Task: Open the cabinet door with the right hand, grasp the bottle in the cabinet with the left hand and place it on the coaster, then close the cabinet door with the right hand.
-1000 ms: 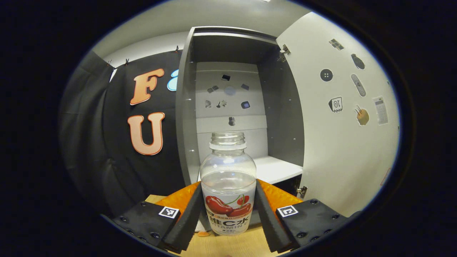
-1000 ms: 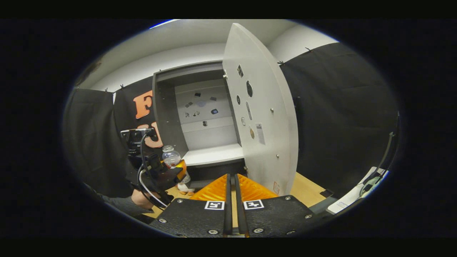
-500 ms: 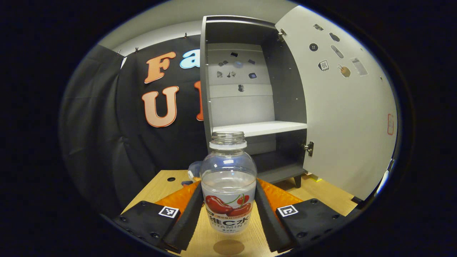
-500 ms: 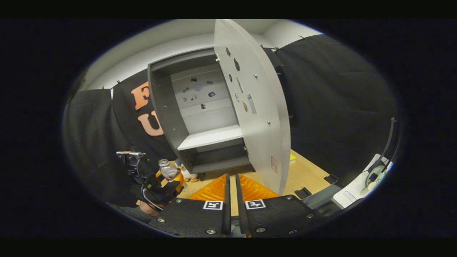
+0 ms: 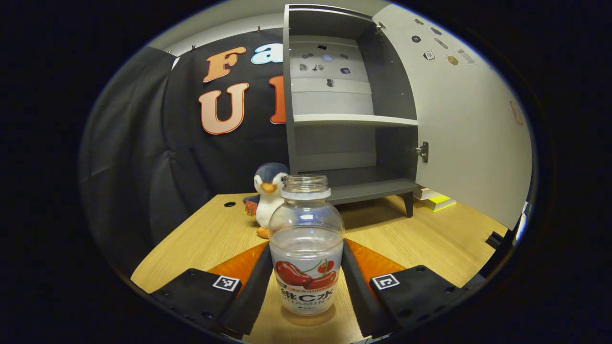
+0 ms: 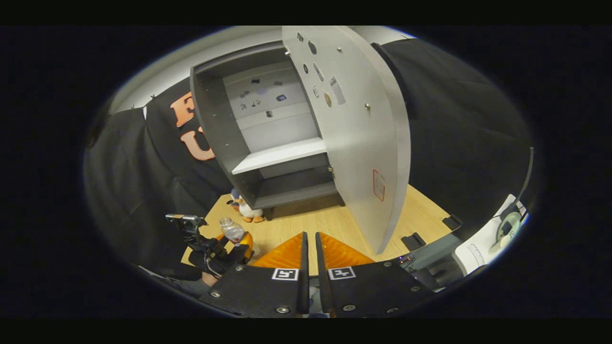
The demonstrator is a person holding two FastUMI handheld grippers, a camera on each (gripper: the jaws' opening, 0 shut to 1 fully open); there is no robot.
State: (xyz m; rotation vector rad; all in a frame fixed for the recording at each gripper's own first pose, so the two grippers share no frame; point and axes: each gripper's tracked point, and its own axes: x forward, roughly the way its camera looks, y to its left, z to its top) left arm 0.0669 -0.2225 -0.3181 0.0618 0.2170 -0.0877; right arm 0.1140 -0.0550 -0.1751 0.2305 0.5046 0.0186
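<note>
A clear bottle (image 5: pixel 306 248) with a cherry label and no cap stands upright between the fingers of my left gripper (image 5: pixel 306 249), which is shut on it. A brown coaster (image 5: pixel 308 321) peeks out right under the bottle's base; contact cannot be told. The grey cabinet (image 5: pixel 349 119) stands behind with its shelves bare and its door (image 5: pixel 468 119) swung wide to the right. In the right gripper view my right gripper (image 6: pixel 310 236) is shut on nothing, low over the table, short of the door's (image 6: pixel 363 134) edge. The left gripper (image 6: pixel 220 246) with the bottle (image 6: pixel 233 230) is at lower left there.
A penguin plush (image 5: pixel 267 196) sits on the wooden table (image 5: pixel 215 239) just behind the bottle, left of the cabinet. A yellow pad (image 5: pixel 437 201) lies under the open door. Black clips (image 6: pixel 413 240) and white devices (image 6: pixel 507 227) are at the table's right end.
My left gripper has come down from shelf height to table level with the bottle, right over the coaster. The right gripper has sunk lower too. The door stays open.
</note>
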